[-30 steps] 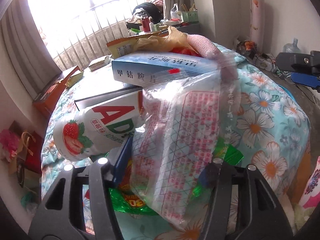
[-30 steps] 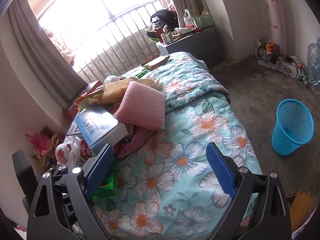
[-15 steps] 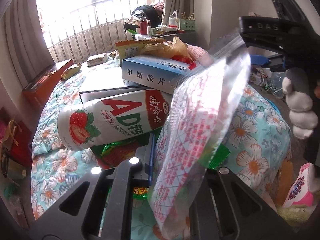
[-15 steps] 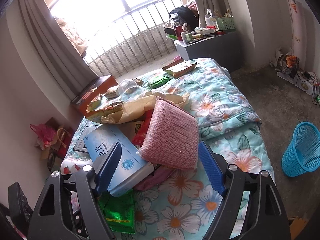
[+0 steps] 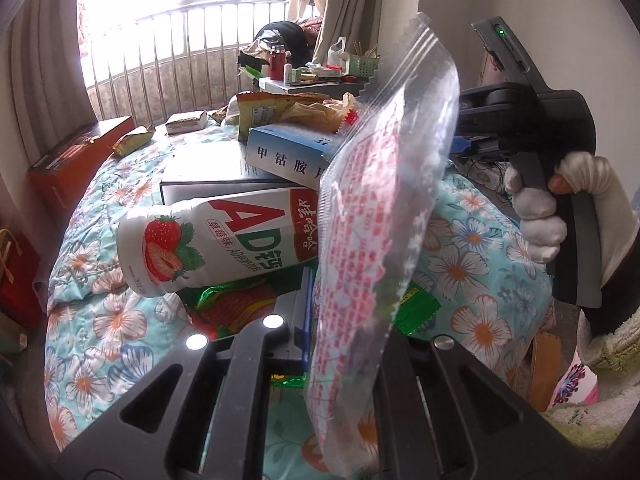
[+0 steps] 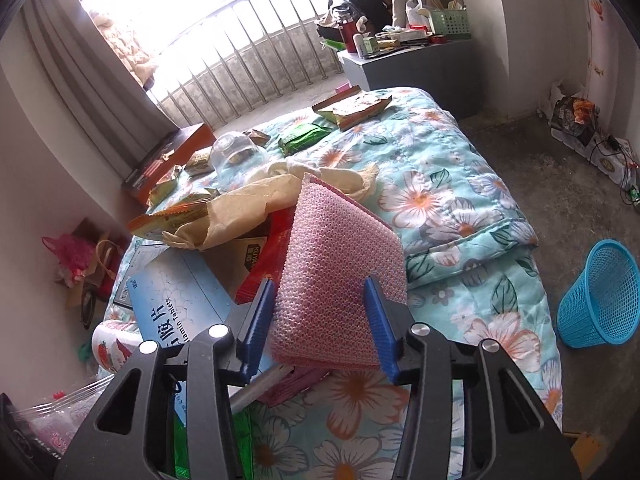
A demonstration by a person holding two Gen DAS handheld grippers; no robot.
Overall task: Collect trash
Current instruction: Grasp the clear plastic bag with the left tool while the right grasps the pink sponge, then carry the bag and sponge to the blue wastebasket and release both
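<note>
Pinching a clear printed wrapper near its lower end, the left gripper has its jaws all but closed on the film, which stands up out of them and leans toward the far right, its long axis running from the fingers up to a serrated top edge. So thin a hold on slippery film could let it slide out, or the floppy top could fold over and brush the strawberry bottle lying on its side just left of it. The right gripper has its blue pads either side of a pink textured pad, jaws closing with the pad between them; whether they already press it is hard to judge from this view, though the edges look close to touching. That pad lies tilted on the clutter, its near end between the fingers and its long axis pointing away toward the window, its far corner raised over a red packet and beige paper. Being soft, it may buckle or pivot as the jaws close, and lifting it could drag those pieces or nudge the blue box to its left. Both pieces of trash are on the floral quilt, well apart from the blue basket on the floor at far right, so a loose hold might drop something on the way there.
</note>
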